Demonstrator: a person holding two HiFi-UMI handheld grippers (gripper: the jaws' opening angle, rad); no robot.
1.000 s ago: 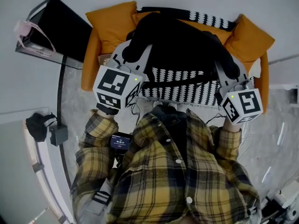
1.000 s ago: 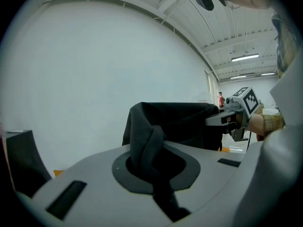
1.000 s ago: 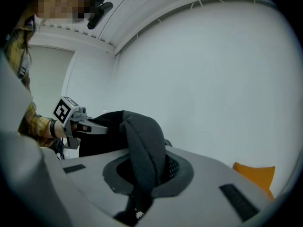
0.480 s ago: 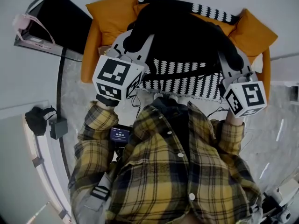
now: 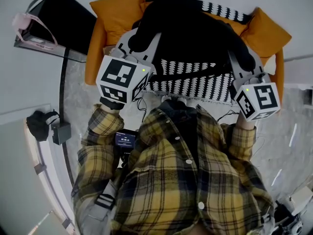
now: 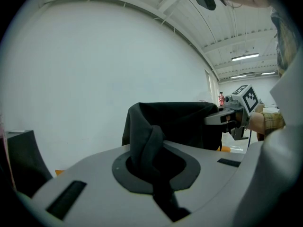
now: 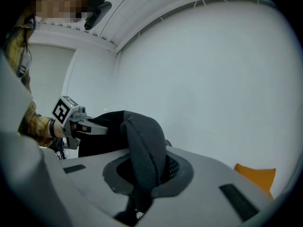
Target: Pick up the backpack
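Note:
A black backpack (image 5: 193, 38) hangs in the air between my two grippers, above an orange sofa. My left gripper (image 5: 138, 42) is shut on a fold of the backpack's black fabric (image 6: 147, 145) at its left side. My right gripper (image 5: 244, 62) is shut on a padded black strap (image 7: 142, 150) at its right side. In the left gripper view the backpack (image 6: 180, 124) stretches across to the right gripper (image 6: 227, 119). In the right gripper view the left gripper (image 7: 87, 126) grips the bag's far end.
The orange sofa (image 5: 117, 13) has cushions on both sides and a black-and-white patterned throw (image 5: 190, 84) over its seat. A black side table (image 5: 58, 26) stands at the left. A black bag and a small box (image 5: 46, 131) lie on the floor at the left.
Both grippers and the backpack have shifted slightly up the picture compared with one second ago. Over the last half second nothing has visibly moved.

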